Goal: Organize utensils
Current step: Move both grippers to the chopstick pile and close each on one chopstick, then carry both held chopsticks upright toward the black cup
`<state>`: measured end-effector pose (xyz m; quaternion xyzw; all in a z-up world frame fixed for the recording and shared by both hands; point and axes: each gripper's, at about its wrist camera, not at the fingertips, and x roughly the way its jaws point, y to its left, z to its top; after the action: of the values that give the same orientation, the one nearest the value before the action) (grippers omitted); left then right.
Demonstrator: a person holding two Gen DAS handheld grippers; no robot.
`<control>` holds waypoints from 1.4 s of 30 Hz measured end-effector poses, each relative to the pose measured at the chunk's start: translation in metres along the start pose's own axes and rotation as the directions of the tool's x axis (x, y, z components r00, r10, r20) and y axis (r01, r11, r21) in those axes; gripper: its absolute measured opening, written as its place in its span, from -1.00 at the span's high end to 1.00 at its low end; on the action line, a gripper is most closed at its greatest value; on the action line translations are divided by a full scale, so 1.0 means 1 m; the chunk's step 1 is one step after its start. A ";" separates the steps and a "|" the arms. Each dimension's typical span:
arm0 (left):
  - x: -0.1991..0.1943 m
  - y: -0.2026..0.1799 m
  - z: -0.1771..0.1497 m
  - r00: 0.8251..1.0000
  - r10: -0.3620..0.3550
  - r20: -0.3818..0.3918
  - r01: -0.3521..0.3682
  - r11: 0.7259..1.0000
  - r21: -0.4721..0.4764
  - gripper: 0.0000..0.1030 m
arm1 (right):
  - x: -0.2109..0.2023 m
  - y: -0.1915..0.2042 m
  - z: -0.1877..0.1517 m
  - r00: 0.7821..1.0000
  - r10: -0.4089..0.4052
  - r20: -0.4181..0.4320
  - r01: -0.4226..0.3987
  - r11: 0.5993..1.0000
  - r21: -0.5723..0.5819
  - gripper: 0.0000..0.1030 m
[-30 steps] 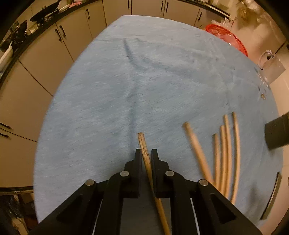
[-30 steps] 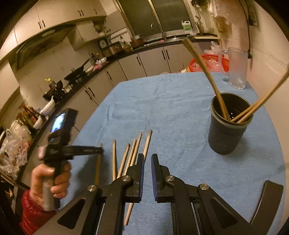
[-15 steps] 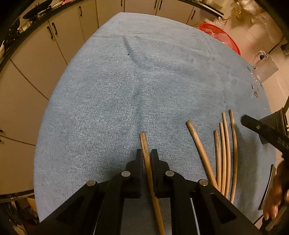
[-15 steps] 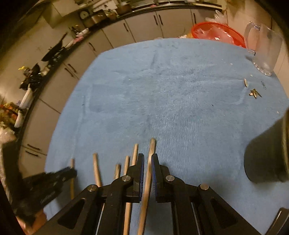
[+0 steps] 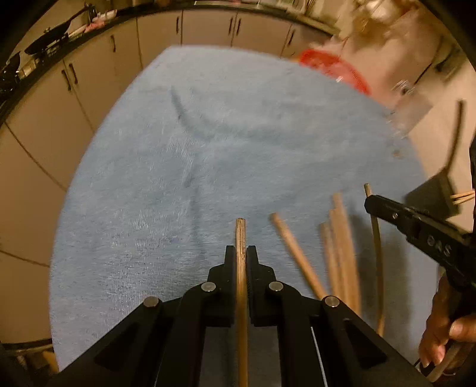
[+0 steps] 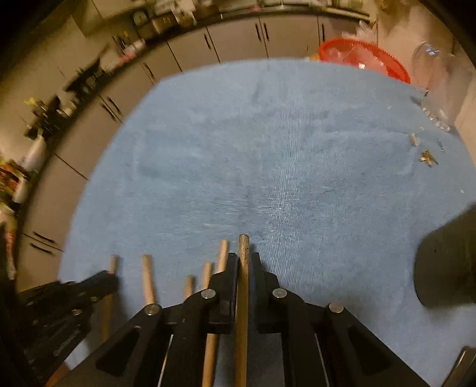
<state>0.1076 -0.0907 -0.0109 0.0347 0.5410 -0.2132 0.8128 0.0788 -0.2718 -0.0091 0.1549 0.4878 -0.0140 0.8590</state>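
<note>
Wooden chopsticks lie on a blue cloth (image 5: 208, 154). My left gripper (image 5: 241, 251) is shut on one chopstick (image 5: 240, 229), whose tip sticks out past the fingers. Several loose chopsticks (image 5: 342, 244) lie to its right. My right gripper (image 6: 243, 258) is shut on another chopstick (image 6: 244, 247); several more chopsticks (image 6: 147, 277) lie to its left on the cloth (image 6: 267, 163). The dark utensil holder (image 6: 446, 262) stands at the right edge of the right wrist view. The right gripper (image 5: 369, 204) also shows in the left wrist view, the left gripper (image 6: 110, 279) in the right wrist view.
A red basket (image 6: 366, 59) and a clear glass jug (image 6: 437, 89) sit at the far right of the table. Small scraps (image 6: 427, 157) lie on the cloth near the jug. Kitchen cabinets (image 5: 208, 26) run behind the table. A hand (image 5: 443, 333) holds the right gripper's handle.
The right gripper came down from above the table onto the loose chopsticks and shut on one. The left gripper rose slightly with its chopstick, which now points straighter ahead.
</note>
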 end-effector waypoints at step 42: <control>-0.166 -0.032 -0.028 0.928 -0.101 0.358 0.073 0.993 0.090 0.87 | -0.214 0.001 -0.075 0.812 0.103 0.575 -0.105 0.994 -0.029 0.84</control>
<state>0.0172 -0.0608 0.1315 0.0012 0.3745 -0.2720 0.8864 -0.0957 -0.2765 0.1357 0.1717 0.1966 -0.0142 0.9652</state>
